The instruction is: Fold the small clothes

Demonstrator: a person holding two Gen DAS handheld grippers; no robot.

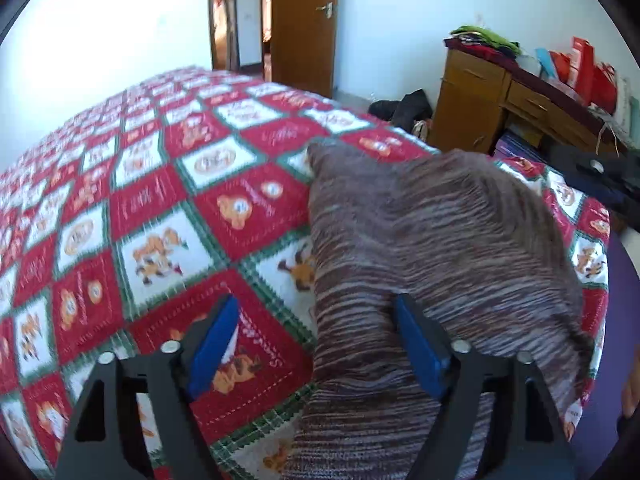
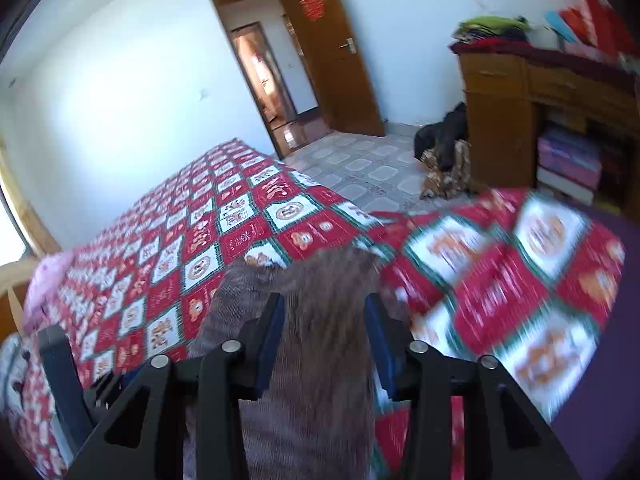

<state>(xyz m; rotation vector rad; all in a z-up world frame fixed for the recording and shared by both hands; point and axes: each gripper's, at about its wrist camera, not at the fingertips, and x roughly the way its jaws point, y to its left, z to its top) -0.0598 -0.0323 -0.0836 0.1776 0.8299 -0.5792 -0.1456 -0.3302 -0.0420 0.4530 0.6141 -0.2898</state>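
A brown and grey striped knit garment (image 1: pixel 432 248) lies on the red, white and green patchwork bedspread (image 1: pixel 152 208). My left gripper (image 1: pixel 316 312) is open just above the garment's left edge: its right finger is over the fabric, its left finger over the bedspread. In the right wrist view the same garment (image 2: pixel 320 320) runs between my right gripper's (image 2: pixel 324 304) blue fingers, which stand apart with the cloth lying loosely between them. The right part of that view is blurred.
A wooden desk (image 1: pixel 492 108) piled with clothes and red bags stands to the right of the bed. Dark clothes (image 2: pixel 444 136) lie on the tiled floor by it. A wooden door (image 2: pixel 332 60) is open behind. A pink pillow (image 2: pixel 48 280) lies at the bed's far left.
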